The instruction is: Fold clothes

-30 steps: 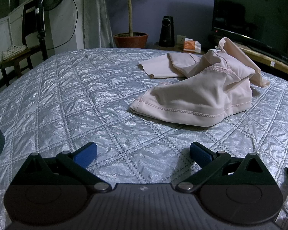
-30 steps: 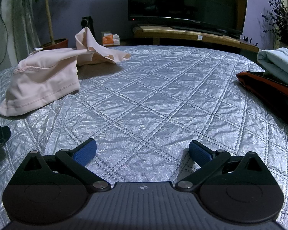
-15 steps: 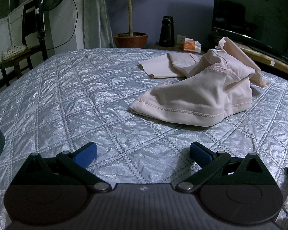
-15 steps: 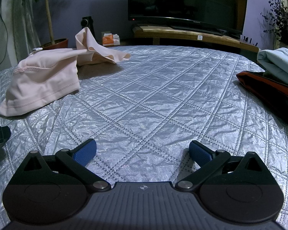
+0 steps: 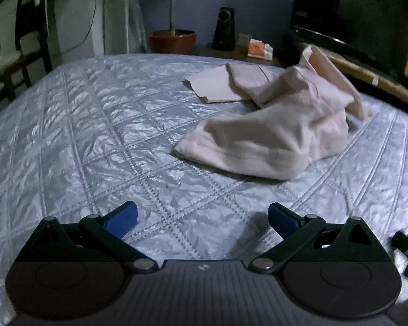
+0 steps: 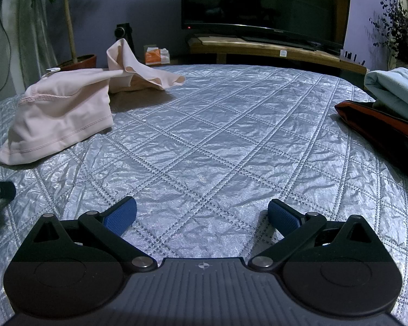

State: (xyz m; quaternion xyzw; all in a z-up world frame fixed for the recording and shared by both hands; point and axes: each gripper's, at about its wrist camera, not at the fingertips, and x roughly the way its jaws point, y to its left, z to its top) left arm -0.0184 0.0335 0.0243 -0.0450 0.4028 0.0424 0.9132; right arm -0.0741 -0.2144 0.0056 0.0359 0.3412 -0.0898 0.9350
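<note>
Both grippers, left (image 5: 202, 218) and right (image 6: 202, 213), hover wide and empty over the quilt (image 6: 231, 135), the crumpled pink garment (image 5: 261, 138) lying centre-right in the left view; gripping its near hem looks wisest, with open quilt alongside for spreading, clear of the pile (image 6: 389, 103).

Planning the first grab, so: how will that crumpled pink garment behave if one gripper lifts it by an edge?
The pink garment lies in soft folds, so it will likely droop, not hold shape. It looks thin, probably light. Its sleeve may trail across the quilted bedspread.
</note>
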